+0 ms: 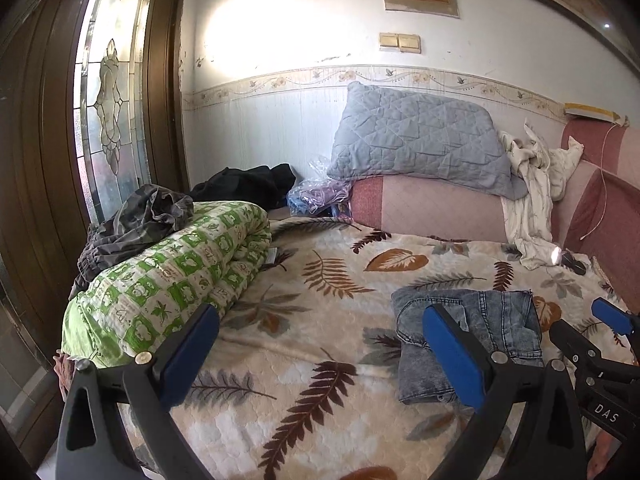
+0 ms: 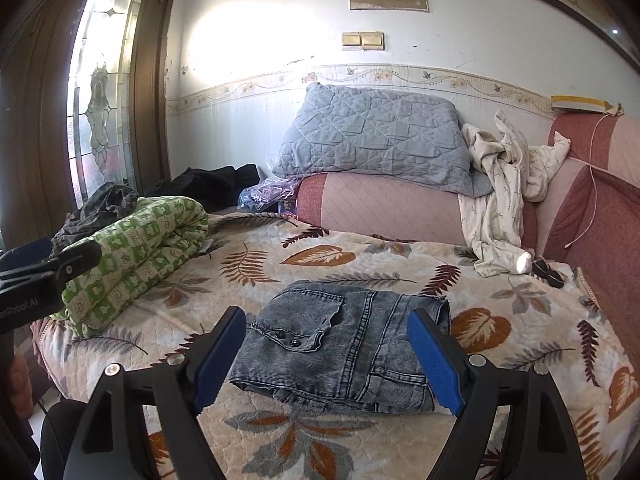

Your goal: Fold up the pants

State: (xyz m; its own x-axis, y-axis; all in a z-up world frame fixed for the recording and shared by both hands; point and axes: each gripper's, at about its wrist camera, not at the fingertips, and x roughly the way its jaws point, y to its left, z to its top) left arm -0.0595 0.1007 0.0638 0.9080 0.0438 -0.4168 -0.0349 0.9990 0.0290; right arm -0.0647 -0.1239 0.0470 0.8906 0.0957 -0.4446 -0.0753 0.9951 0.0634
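The grey-blue denim pants (image 2: 344,344), folded into a compact bundle, are lying on the leaf-patterned bed cover (image 2: 500,304), framed directly ahead of the right tool (image 2: 332,364), lower centre, long axis running left-right. Both tools are being held apart, empty; the left tool (image 1: 320,356) is offset leftward.

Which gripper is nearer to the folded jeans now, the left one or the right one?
Right. The right gripper hangs open directly before the jeans; the left gripper is open over bare blanket beside them.
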